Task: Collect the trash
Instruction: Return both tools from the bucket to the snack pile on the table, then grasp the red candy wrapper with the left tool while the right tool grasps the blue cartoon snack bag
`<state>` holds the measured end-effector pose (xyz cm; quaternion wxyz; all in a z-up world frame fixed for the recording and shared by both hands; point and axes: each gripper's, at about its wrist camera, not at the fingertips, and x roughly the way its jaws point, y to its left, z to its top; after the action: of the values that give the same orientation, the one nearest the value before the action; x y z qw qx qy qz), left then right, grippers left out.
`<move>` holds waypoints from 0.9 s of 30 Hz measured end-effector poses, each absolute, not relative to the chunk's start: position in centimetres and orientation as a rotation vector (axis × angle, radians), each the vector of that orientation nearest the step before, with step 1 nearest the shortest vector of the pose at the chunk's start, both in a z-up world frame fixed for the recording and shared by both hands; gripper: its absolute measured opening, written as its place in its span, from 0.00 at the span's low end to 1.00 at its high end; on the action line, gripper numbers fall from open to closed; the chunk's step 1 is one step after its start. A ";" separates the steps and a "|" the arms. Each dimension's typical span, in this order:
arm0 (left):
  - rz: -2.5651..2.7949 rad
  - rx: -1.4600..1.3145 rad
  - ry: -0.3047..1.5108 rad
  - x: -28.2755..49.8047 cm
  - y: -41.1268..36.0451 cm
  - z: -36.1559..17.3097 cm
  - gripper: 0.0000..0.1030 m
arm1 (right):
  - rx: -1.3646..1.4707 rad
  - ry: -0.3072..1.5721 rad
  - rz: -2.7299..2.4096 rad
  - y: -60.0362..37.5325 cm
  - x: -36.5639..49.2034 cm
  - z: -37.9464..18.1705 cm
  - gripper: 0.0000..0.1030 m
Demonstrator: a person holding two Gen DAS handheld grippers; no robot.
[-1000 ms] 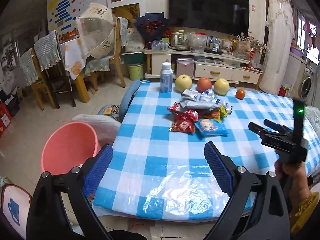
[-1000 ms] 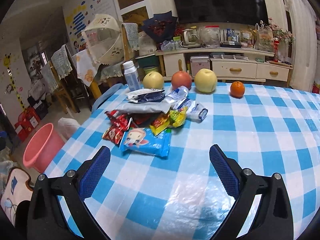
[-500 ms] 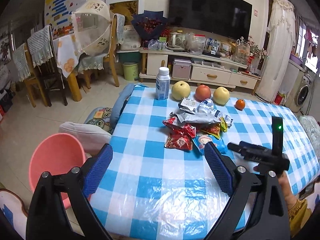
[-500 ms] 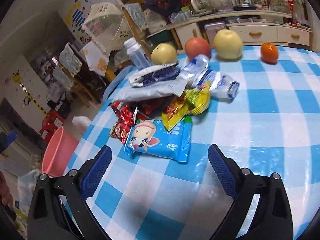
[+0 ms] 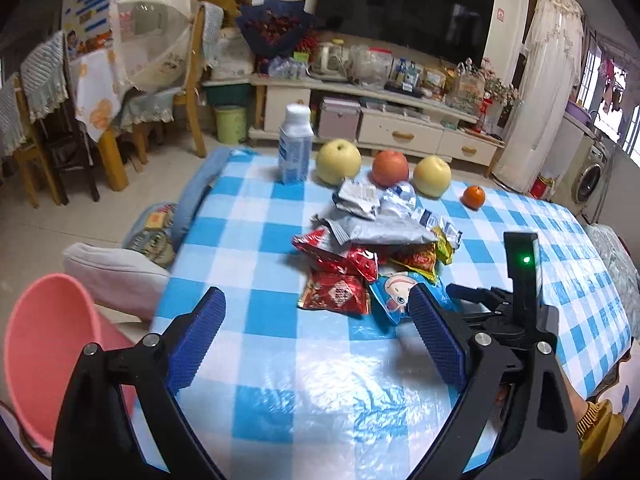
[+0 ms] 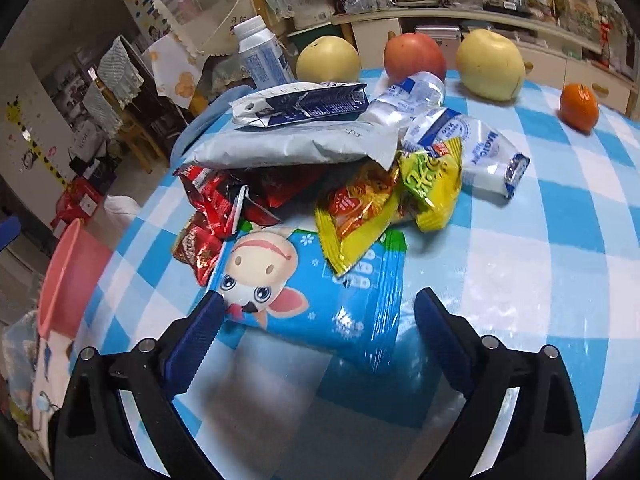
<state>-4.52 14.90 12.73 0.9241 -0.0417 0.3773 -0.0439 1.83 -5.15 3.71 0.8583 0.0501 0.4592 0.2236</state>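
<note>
A pile of snack wrappers lies mid-table on the blue-checked cloth. At its near edge are a red packet and a blue packet with a cartoon cow. A grey bag and a yellow packet lie behind them. My right gripper points down at the blue packet. Its jaws are opening, the packet's near end lies between the fingers, and the pads do not press it. My left gripper hovers open over bare cloth just short of the red packet, with nothing in it.
A pink bucket stands on the floor off the table's left edge. At the table's far side stand a milk bottle, three apples and a small orange. A cushioned seat is beside the bucket.
Both grippers came forward and down toward the pile. The right one went from well short of the blue packet to straddling its near end. The wrappers have not moved.
</note>
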 end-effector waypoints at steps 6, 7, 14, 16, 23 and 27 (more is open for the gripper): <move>-0.127 -0.035 0.864 -0.7 13.2 7.6 0.90 | 0.021 0.962 0.465 -4.4 2.0 3.6 0.93; -0.124 -0.020 0.874 -0.2 13.0 7.0 0.90 | 0.007 0.963 0.454 -4.5 2.0 3.6 0.93; -0.133 -0.007 0.923 3.0 12.3 3.8 0.90 | -0.051 0.974 0.436 -5.2 1.8 3.5 0.95; -0.144 0.001 0.933 3.7 12.0 3.2 0.90 | -0.053 0.973 0.443 -5.2 1.8 3.5 0.95; -0.159 0.015 0.965 5.4 11.0 1.7 0.68 | -0.064 0.971 0.506 -4.3 1.7 3.7 0.95; -0.147 0.023 0.971 5.5 10.8 1.4 0.62 | -0.037 0.981 0.593 -3.6 1.4 3.9 0.96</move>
<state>5.48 10.81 1.44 0.8818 0.0112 0.4661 -0.0708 1.40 -3.64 3.89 0.8400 -0.0174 0.4642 0.2804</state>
